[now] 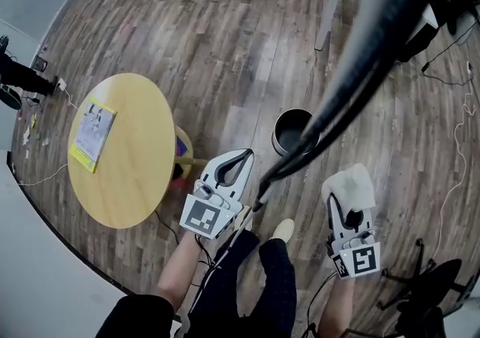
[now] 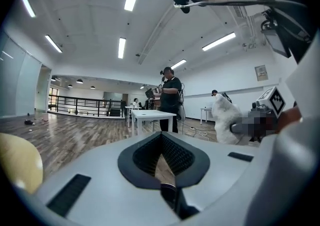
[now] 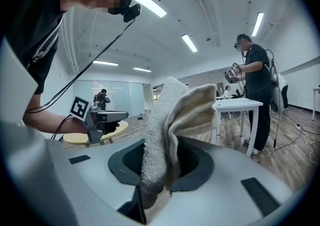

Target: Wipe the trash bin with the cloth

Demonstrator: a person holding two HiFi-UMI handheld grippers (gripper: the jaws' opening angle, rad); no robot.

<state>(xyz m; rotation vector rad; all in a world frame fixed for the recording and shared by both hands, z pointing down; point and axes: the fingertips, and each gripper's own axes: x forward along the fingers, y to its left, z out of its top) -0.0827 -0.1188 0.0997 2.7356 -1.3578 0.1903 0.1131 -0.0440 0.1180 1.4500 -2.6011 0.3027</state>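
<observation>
Right gripper view: cloth (image 3: 172,120) stands pinched inside the right hand-held gripper (image 3: 157,180).

The wooden floor (image 1: 225,44) holds a dark trash bin (image 1: 291,131) and a round yellow table (image 1: 135,171). A yellow-edged paper (image 1: 93,134) lies on the table.

nothing here reads as actual words or numbers. the cube on the left gripper (image 1: 245,157) shows a black-and-white square marker (image 1: 202,215), and the right gripper (image 1: 346,198) carries another marker (image 1: 358,260); both are coded patterns, not letters. a yellow-edged sheet (image 1: 93,133) lying on the round table (image 1: 135,179) has print on it, too small to make out. a small framed notice (image 2: 260,72) hangs on the wall in the left gripper view, its writing just as illegible.
</observation>
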